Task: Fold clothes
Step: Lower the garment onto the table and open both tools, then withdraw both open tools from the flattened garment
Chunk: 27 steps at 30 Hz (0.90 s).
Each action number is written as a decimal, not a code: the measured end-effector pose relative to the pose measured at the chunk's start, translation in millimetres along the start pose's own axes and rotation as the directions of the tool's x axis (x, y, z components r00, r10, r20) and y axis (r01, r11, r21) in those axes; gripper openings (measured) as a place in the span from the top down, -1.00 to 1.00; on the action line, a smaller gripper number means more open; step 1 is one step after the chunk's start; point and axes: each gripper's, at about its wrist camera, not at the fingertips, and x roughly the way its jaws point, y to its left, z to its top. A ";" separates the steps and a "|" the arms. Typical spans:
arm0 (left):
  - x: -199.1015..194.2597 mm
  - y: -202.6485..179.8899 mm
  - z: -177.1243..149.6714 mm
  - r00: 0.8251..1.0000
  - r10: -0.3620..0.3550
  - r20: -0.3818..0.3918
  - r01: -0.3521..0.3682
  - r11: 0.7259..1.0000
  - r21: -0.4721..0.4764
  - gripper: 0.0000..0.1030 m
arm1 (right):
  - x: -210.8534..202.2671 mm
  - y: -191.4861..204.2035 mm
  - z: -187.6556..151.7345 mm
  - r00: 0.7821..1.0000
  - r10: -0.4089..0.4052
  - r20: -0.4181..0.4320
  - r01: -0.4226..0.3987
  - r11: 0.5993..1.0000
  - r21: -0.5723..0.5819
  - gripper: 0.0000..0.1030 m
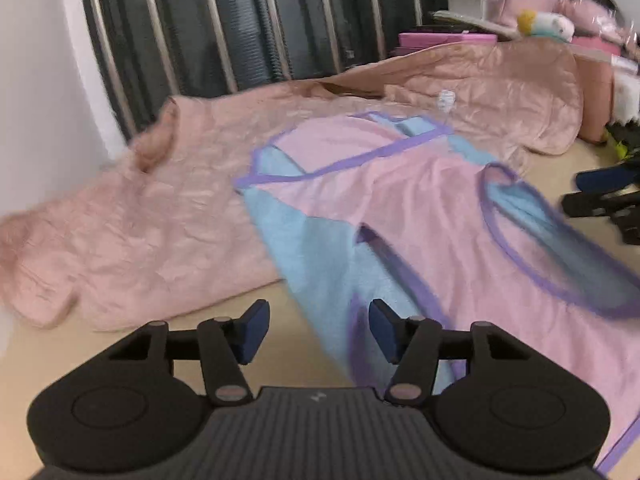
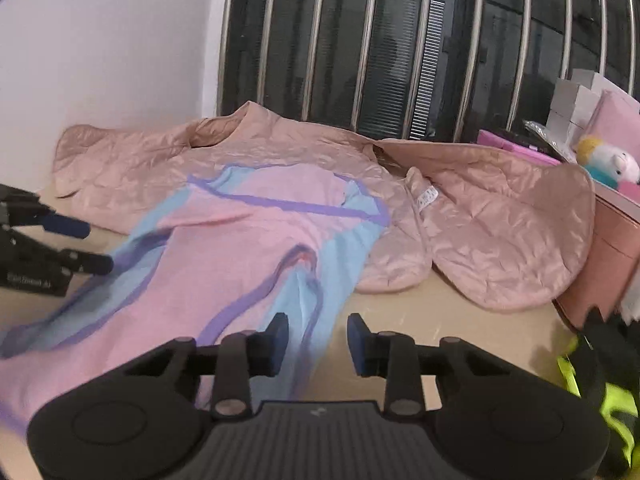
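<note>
The left claw [image 1: 316, 330] sits low over a beige table [image 1: 240, 312], its two blue-padded jaws standing apart with nothing pinched between them; the cloth under them is blurred. Just under and ahead of its right jaw lies the near edge of a pink and light-blue garment [image 1: 420, 200] with purple trim, spread flat and running away up and to the right of this claw. To the left of the claw and further off, a crumpled peach quilted jacket [image 1: 140, 220] lies on the table, reaching behind the garment. Far to the right, at the picture's edge, the other claw shows as dark shapes. The right claw [image 2: 318, 344] also hangs over the table, jaws parted and empty, with a blurred purple-edged fold of the same garment [image 2: 224, 248] just ahead of its left jaw and bare table [image 2: 420, 320] ahead of its right jaw. Beyond, the peach jacket [image 2: 500, 216] spreads across the back, to the right. Past it stand metal bars [image 2: 420, 40] before a dark window, with white boxes [image 2: 572, 96], pink items and a small plush toy [image 2: 608, 164] far right.
</note>
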 end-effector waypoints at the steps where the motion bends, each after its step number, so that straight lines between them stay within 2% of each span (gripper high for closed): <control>1: 2.7 1.1 0.0 1.000 -0.028 0.004 0.028 0.999 -0.019 -0.10 | 6.4 0.4 0.9 1.000 -0.007 -0.006 0.007 1.000 0.003 0.42; 3: 10.1 1.6 0.5 0.997 -0.073 0.002 0.073 0.996 -0.044 0.29 | 23.3 -1.9 3.3 1.000 0.005 -0.031 -0.004 1.000 0.015 0.42; 4: 13.1 3.2 0.8 0.997 -0.072 -0.007 0.071 0.995 -0.066 0.74 | 30.4 -0.9 3.2 0.999 0.013 -0.044 -0.013 1.000 0.014 0.42; 5: 13.2 7.7 0.5 0.997 -0.074 -0.002 0.073 0.993 -0.097 0.96 | 37.5 0.0 3.1 0.998 0.022 -0.058 -0.021 1.000 0.013 0.66; 6: 10.6 16.4 -1.4 0.998 -0.068 0.012 0.069 0.988 -0.141 0.96 | 43.4 0.4 2.5 0.998 0.020 -0.065 -0.019 1.000 0.013 0.89; 7: 7.9 25.2 -3.2 0.998 -0.061 0.025 0.064 0.981 -0.186 0.96 | 45.1 -1.9 1.1 0.998 0.003 -0.062 -0.001 1.000 0.026 0.96; 10: 2.1 61.1 -14.6 0.996 -0.079 0.048 0.091 0.937 -0.338 0.97 | 40.5 -19.5 -3.0 0.998 -0.038 -0.053 0.045 0.991 0.126 0.97; 12: 1.8 80.7 -23.5 0.997 -0.066 0.037 0.075 0.904 -0.421 0.95 | 38.4 -37.3 -9.2 0.998 -0.026 -0.057 0.038 0.975 0.217 0.96; 14: -5.8 85.7 -28.7 0.999 -0.033 0.013 0.035 0.888 -0.459 0.67 | 34.5 -51.8 -14.5 0.998 -0.011 -0.059 0.028 0.956 0.292 0.91; 15: -15.2 86.1 -31.7 0.999 -0.038 0.028 0.047 0.886 -0.460 0.61 | 28.1 -50.9 -15.1 0.999 0.000 -0.053 0.016 0.955 0.298 0.84; 17: -39.3 83.1 -39.0 0.996 -0.038 0.079 0.069 0.893 -0.445 0.30 | 7.7 -42.2 -16.7 1.000 0.009 -0.015 -0.004 0.959 0.283 0.66; 19: -58.6 72.0 -44.9 0.996 -0.014 0.083 0.047 0.912 -0.407 0.24 | -17.9 -27.8 -22.5 1.000 0.025 0.017 -0.028 0.968 0.250 0.36; 22: -70.8 48.3 -52.0 0.998 -0.027 0.054 0.044 0.942 -0.333 0.17 | -43.4 -8.5 -37.4 0.998 0.065 0.005 -0.064 0.973 0.223 0.34; 25: -67.5 25.2 -57.9 0.999 -0.039 0.006 0.039 0.965 -0.259 0.17 | -52.0 5.2 -49.9 0.999 0.043 -0.032 -0.035 0.980 0.198 0.39; 27: -65.6 16.6 -62.2 0.999 -0.033 -0.006 0.030 0.972 -0.232 0.35 | -53.0 10.0 -56.0 0.998 0.021 -0.053 -0.011 0.982 0.187 0.53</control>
